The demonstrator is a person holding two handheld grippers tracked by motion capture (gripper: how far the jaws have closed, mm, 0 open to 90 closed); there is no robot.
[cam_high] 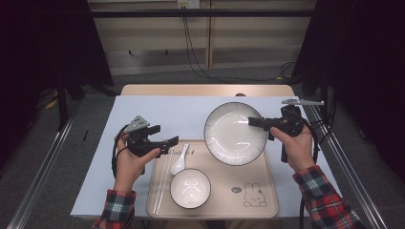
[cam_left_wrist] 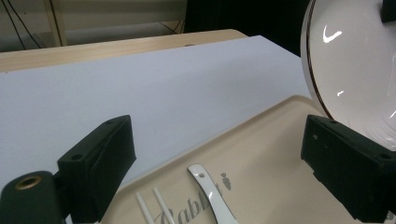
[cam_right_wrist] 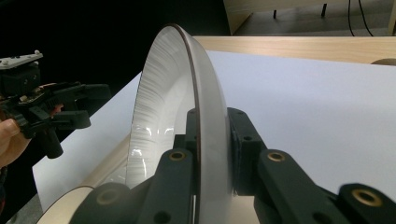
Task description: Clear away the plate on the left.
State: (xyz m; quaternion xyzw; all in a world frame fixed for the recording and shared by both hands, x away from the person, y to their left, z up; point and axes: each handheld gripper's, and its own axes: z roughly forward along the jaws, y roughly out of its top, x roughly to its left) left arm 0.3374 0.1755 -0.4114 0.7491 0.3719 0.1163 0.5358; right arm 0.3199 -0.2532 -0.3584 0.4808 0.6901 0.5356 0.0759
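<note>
A large white plate (cam_high: 234,133) with a dark rim hangs tilted over the far right part of the beige tray (cam_high: 267,195). My right gripper (cam_high: 253,122) is shut on its right rim; in the right gripper view the jaws (cam_right_wrist: 212,135) pinch the rim of the plate (cam_right_wrist: 159,102) from both sides. My left gripper (cam_high: 166,135) is open at the tray's far left corner, with nothing between its jaws. In the left gripper view its jaws (cam_left_wrist: 217,135) stand wide above a white spoon (cam_left_wrist: 212,193) and chopsticks (cam_left_wrist: 149,210), with the plate (cam_left_wrist: 359,60) at the right.
On the tray lie the spoon (cam_high: 179,162), a pair of white chopsticks (cam_high: 162,183) along its left side, and a small white bowl (cam_high: 190,188) near the front. A pale sheet (cam_high: 157,109) covers the table. Metal rails run along both sides.
</note>
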